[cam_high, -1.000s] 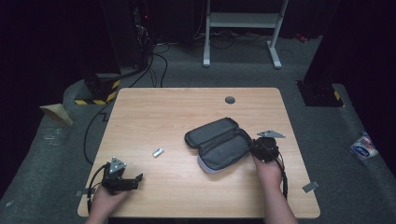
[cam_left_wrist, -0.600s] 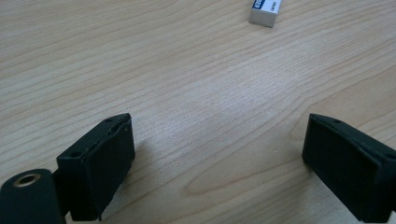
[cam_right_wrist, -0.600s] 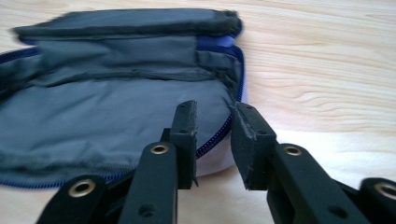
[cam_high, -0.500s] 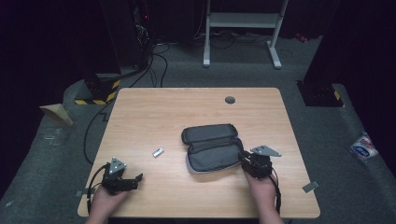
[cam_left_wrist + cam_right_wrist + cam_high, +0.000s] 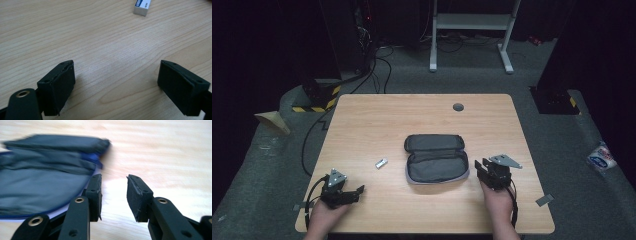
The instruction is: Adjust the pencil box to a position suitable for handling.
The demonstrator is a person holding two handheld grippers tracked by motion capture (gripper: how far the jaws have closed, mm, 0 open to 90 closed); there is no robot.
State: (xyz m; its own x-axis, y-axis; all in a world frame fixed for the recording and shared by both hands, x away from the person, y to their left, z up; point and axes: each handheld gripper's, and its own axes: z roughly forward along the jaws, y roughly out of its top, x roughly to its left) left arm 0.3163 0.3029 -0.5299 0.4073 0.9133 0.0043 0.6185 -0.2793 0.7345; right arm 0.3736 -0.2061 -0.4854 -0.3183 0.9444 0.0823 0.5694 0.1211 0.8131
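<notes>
Right tongs (image 5: 482,166), just opening and empty, sit beside the open case (image 5: 435,158) near the worktop's (image 5: 377,117) front edge; left tongs (image 5: 358,191), wide but closing slightly, hold nothing.

Two black hand-held grippers are seen: the left gripper (image 5: 354,190) and the right gripper (image 5: 482,164). Each is topped by a grey three-cornered plate and trailed by a black cable. Blocky black pads (image 5: 58,85) are carried on flat arms, fastened with brass-coloured rivets (image 5: 79,200) and small recessed screws.
</notes>
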